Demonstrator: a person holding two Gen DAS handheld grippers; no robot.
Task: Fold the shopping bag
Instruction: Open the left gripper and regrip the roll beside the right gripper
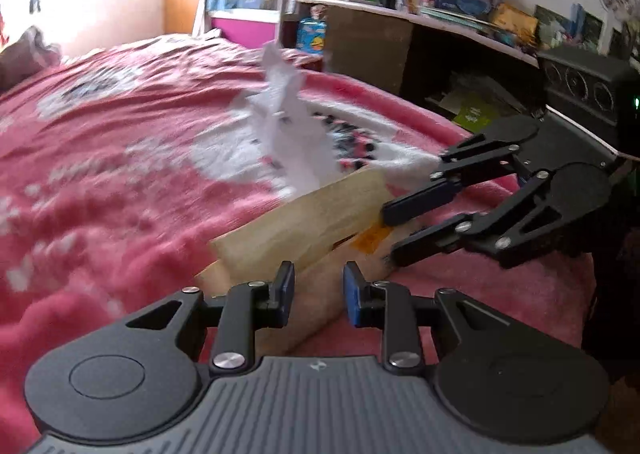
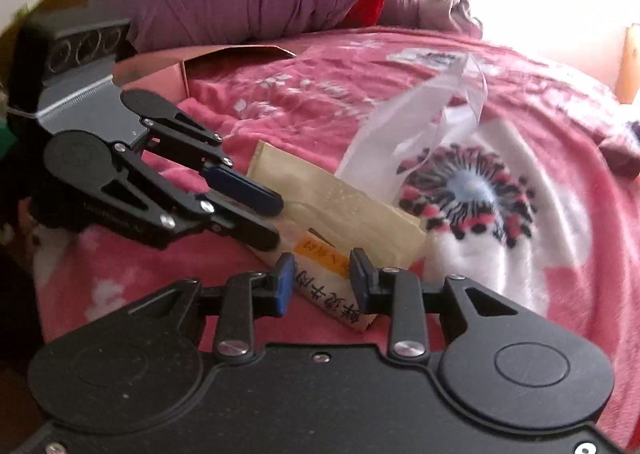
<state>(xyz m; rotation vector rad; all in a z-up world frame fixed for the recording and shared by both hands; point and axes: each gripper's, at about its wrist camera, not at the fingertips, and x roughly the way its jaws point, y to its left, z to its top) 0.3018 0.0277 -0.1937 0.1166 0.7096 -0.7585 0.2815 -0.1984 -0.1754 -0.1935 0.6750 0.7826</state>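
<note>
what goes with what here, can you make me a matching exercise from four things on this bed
Things:
1. bag's folded paper part
2. bag's plastic handles
3. blanket
4. orange label

Descriptions:
a. pink with white flower pattern
b. translucent white, sticking up
c. tan, lying on the bed between both grippers
d. stuck on the bag near the right gripper

Pairs: 1-c, 2-b, 3-a, 4-d
</note>
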